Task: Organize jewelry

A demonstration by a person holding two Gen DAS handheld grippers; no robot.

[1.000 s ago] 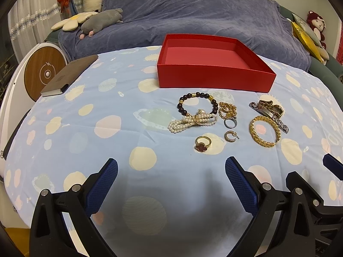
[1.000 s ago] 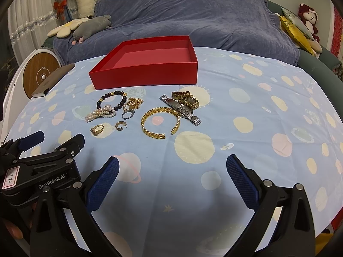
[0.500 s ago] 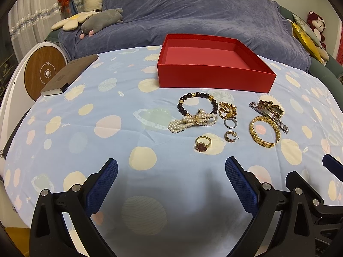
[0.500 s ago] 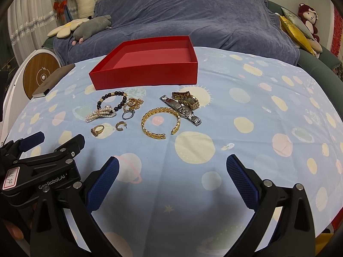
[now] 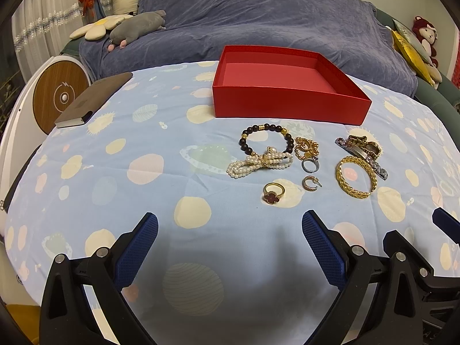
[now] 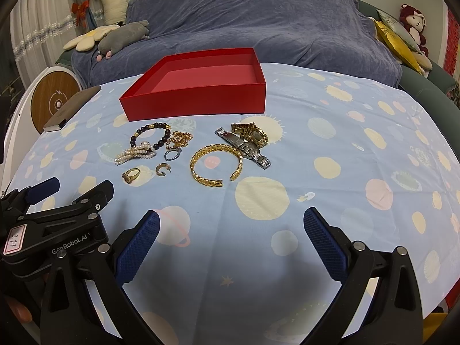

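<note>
An empty red box (image 5: 290,106) (image 6: 195,103) stands on the blue spotted tablecloth. In front of it lie a dark bead bracelet (image 5: 266,141), a pearl bow bracelet (image 5: 258,164), a gold ring with a red stone (image 5: 273,194), a small hoop earring (image 5: 310,184), a silver ring (image 5: 310,165), a gold chain bangle (image 5: 355,176) (image 6: 215,165) and watches (image 5: 362,151) (image 6: 247,141). My left gripper (image 5: 228,247) is open and empty, short of the ring. My right gripper (image 6: 230,244) is open and empty, short of the bangle.
A brown notebook (image 5: 92,100) lies at the table's far left edge. A sofa under a blue cover (image 5: 258,20) with plush toys stands behind the table. A round white device (image 5: 60,95) stands at the left. The left gripper's body (image 6: 54,227) shows at the right view's lower left.
</note>
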